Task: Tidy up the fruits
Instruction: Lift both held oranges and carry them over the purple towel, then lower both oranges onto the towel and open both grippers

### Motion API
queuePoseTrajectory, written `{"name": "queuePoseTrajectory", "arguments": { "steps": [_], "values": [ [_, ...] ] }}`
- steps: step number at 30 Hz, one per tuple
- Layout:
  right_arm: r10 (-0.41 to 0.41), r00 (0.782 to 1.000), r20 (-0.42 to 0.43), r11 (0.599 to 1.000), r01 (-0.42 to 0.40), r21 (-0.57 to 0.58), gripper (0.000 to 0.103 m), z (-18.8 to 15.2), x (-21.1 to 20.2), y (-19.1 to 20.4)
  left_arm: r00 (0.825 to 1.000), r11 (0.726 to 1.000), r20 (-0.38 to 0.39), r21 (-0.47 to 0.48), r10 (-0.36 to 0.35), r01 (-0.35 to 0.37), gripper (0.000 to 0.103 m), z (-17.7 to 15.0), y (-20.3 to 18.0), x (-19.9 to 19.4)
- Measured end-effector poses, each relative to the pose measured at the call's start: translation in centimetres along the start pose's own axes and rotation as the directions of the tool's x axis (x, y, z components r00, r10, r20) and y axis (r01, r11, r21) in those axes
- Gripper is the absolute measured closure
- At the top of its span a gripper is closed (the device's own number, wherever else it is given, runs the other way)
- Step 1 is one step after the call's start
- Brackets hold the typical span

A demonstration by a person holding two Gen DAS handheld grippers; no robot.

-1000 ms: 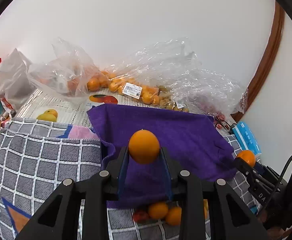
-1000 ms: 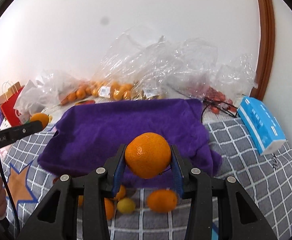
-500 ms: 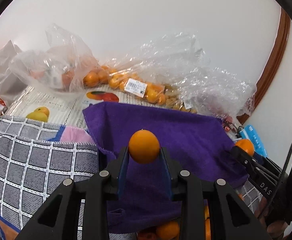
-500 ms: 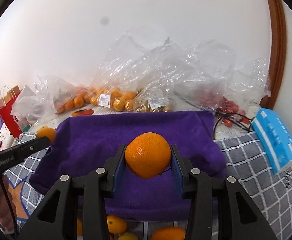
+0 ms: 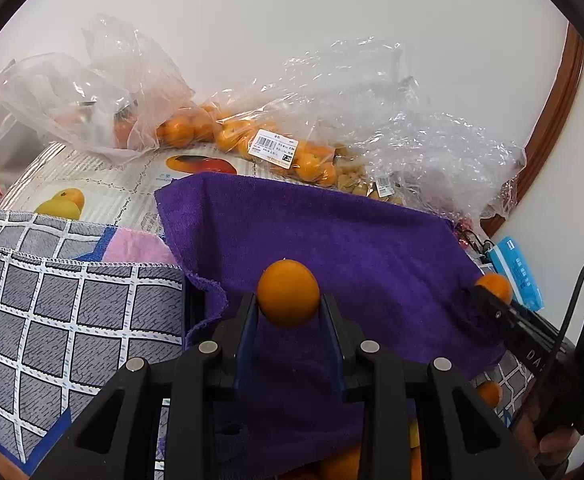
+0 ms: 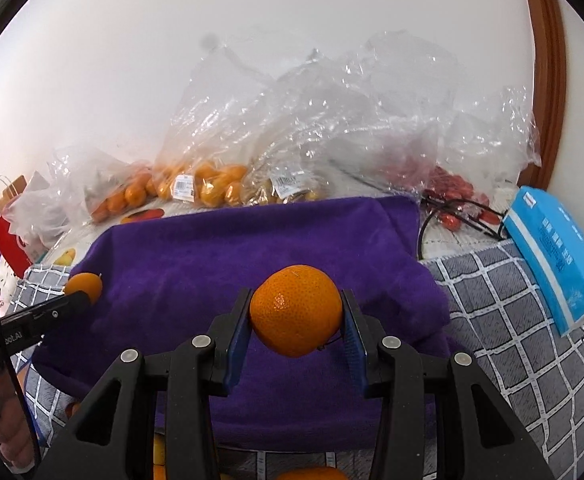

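My left gripper (image 5: 288, 312) is shut on a small smooth orange (image 5: 288, 292), held above a purple towel (image 5: 331, 240). My right gripper (image 6: 295, 320) is shut on a larger dimpled orange (image 6: 295, 309), also over the purple towel (image 6: 252, 248). The left view shows the right gripper with its orange (image 5: 493, 286) at the towel's right edge. The right view shows the left gripper's small orange (image 6: 84, 285) at the towel's left edge. Loose oranges (image 5: 487, 394) lie on the checked cloth near the towel's front edge, partly hidden by the grippers.
Clear plastic bags of oranges (image 5: 276, 148) and other fruit (image 6: 447, 188) line the wall behind the towel. A grey checked cloth (image 5: 60, 312) covers the surface. A blue tissue pack (image 6: 555, 256) lies at right, a red paper bag (image 6: 8, 236) at left, a black cable (image 6: 451, 220) by the towel.
Both grippers have moved forward and down over the purple towel, each still holding its orange. The loose oranges at the towel's front edge have slid toward the bottom of both views.
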State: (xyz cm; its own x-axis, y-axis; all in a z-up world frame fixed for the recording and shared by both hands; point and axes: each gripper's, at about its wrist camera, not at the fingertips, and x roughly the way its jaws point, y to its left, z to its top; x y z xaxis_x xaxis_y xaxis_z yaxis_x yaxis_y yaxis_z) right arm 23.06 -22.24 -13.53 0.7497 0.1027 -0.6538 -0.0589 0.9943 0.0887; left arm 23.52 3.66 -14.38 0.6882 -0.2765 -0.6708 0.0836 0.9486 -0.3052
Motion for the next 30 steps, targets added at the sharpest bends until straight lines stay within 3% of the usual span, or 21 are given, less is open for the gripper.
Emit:
{"name": "queuePoseTrajectory", "arguments": {
  "steps": [24,30],
  "values": [
    [0.041,0.995,-0.096,0.999,-0.043,-0.022,0.060,-1.5,2.7,1.2,0.998,0.999,-0.050,0.031,0.035,-0.033,0.073,-0.8,-0.5,2.0],
    [0.030,0.996,-0.080,0.999,-0.032,-0.026,0.060,-1.5,2.2,1.2,0.998,0.999,-0.053,0.038,0.041,-0.039,0.073,-0.8,-0.5,2.1]
  ]
}}
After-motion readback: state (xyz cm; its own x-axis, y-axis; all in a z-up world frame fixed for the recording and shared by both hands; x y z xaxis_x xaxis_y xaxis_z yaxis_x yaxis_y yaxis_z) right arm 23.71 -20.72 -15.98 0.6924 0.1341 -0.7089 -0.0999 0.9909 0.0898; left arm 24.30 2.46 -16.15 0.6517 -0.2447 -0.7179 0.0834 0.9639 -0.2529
